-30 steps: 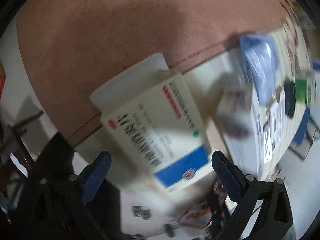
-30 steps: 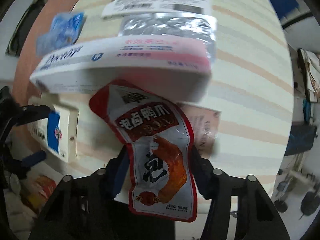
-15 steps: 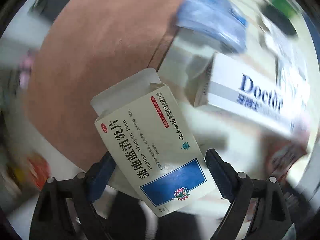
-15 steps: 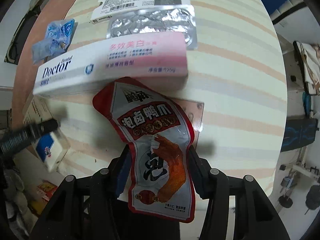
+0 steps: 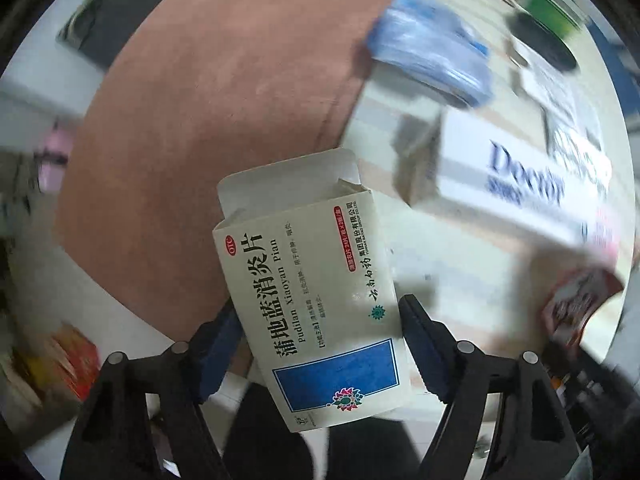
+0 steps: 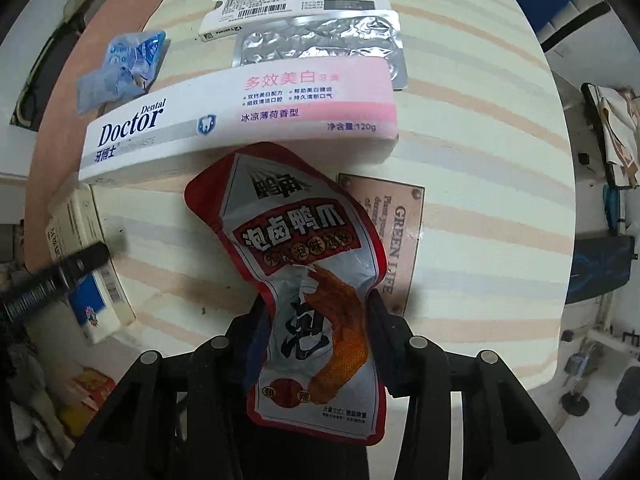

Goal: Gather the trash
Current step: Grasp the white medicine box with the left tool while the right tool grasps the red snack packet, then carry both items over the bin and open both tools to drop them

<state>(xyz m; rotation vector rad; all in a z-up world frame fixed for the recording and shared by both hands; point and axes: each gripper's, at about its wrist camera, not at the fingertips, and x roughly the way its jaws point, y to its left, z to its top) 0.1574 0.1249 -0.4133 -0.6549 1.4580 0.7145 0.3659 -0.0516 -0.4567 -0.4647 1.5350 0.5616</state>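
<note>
Trash on both sides at once: left tool (image 5: pixel 320 332) straddles the cream-and-blue medicine box (image 5: pixel 312 300), right tool (image 6: pixel 316 320) is clenched on the red snack pouch (image 6: pixel 308 280). Landmark = the long white-pink toothpaste box (image 6: pixel 240 120) lying across the striped bench (image 6: pixel 480 200). Snack pouch sits just below the toothpaste box in the right wrist view, top edge nearly touching it, lower half pinched at its narrow waist by the blue pads, foil visibly buckled there. Right jaws have just been closing w/ the pouch between them; grip looks made. Medicine box lies off the toothpaste box's "Doctor" end, near the bench edge. Left jaws have just been closing around it, but both pads seem a hair off the card sides, so not yet grasping, I'd say. Handling: the box looks empty, top flap open, thin card, so very light and easy to crush or skew; best taken across the short sides at mid-length, square, not near the open flap end. Pouch is limp, slick foil, prob. empty; a waist pinch suits it, though it may slide if swung fast. Beyond the toothpaste box: crumpled blue wrapper (image 6: pixel 120 68), silver blister sheet (image 6: pixel 320 44), flat printed card box (image 6: pixel 296 0), all still to collect.
</note>
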